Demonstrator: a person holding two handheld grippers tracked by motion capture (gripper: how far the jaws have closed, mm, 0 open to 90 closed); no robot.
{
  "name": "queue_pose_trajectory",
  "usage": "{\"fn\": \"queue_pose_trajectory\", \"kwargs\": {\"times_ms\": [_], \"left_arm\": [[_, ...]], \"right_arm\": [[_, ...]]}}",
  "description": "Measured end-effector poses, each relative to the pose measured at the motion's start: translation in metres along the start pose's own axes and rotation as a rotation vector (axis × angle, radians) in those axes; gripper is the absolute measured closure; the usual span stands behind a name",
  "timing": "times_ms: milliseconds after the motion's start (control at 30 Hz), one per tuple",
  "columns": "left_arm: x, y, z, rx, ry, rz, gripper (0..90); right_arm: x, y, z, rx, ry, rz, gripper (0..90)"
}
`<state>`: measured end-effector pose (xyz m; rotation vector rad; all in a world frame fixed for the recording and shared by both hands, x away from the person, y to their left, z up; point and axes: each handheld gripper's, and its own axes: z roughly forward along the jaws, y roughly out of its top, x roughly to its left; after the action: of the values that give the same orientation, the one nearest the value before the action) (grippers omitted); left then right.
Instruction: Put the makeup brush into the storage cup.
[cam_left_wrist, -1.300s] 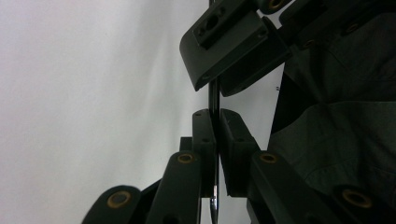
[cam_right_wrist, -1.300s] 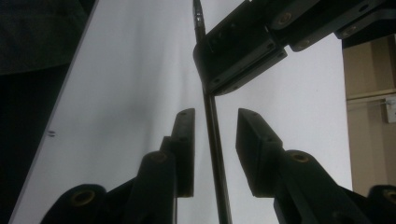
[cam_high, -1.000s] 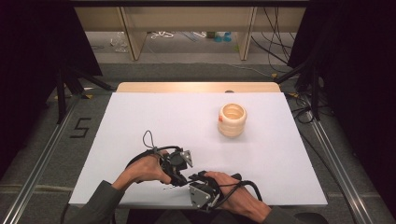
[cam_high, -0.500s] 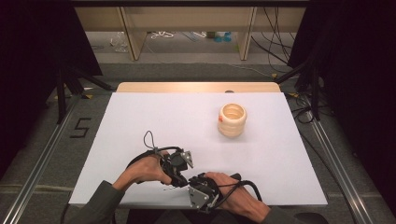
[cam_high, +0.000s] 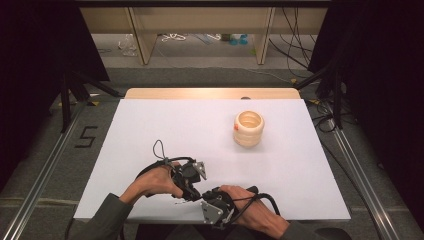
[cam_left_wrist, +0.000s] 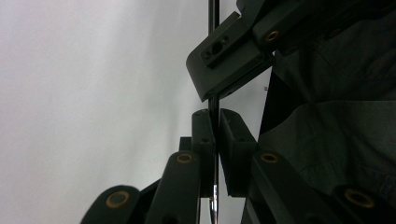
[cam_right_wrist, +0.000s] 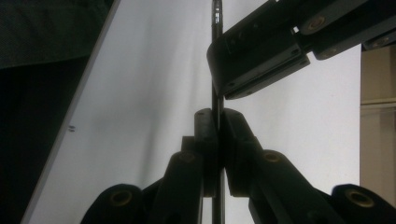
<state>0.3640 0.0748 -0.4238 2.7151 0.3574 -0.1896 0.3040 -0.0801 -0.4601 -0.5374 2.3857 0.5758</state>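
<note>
Thin rod (cam_left_wrist: 214, 56), dark and slender like a pen refill or a stiff wire, is being held at the near edge of the white table (cam_high: 150, 125) by both grippers at once. In the left gripper view, the left gripper (cam_left_wrist: 215, 126) is being kept clamped on the rod, its jaws pressed together with only the rod between them. In the right gripper view, the right gripper (cam_right_wrist: 217, 123) is likewise being pressed onto the rod (cam_right_wrist: 215, 70); its jaws have just been closing and now stand shut on it. In the high view the two grippers (cam_high: 192, 172) (cam_high: 215, 207) are being held close together, near the person's body, with the rod too fine to be made out.

Judged from this, the step is a two-handed grip or pull on the rod. It is best done with both clamps kept firm and in line along the rod, so that it is neither bent nor allowed to slip.

A ribbed cream cup (cam_high: 248, 128) is standing well apart, farther back on the right. A figure "5" (cam_high: 86, 136) is being shown on the floor at the left; no other writing is readable.
</note>
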Motion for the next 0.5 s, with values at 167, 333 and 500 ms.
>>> {"fn": "queue_pose_trajectory", "kwargs": {"times_ms": [167, 333, 500], "left_arm": [[0.005, -0.007, -0.017, -0.046, 0.036, -0.019, 73.8], [0.007, -0.012, -0.028, -0.121, 0.072, -0.038, 63.5], [0.008, -0.013, -0.034, -0.225, 0.123, -0.063, 46.9]], "right_arm": [[-0.003, -0.005, -0.003, -0.008, 0.008, 0.011, 85.6], [-0.005, -0.015, -0.008, 0.011, 0.000, 0.068, 85.6], [-0.012, -0.028, -0.018, 0.010, -0.006, 0.174, 85.6]]}}
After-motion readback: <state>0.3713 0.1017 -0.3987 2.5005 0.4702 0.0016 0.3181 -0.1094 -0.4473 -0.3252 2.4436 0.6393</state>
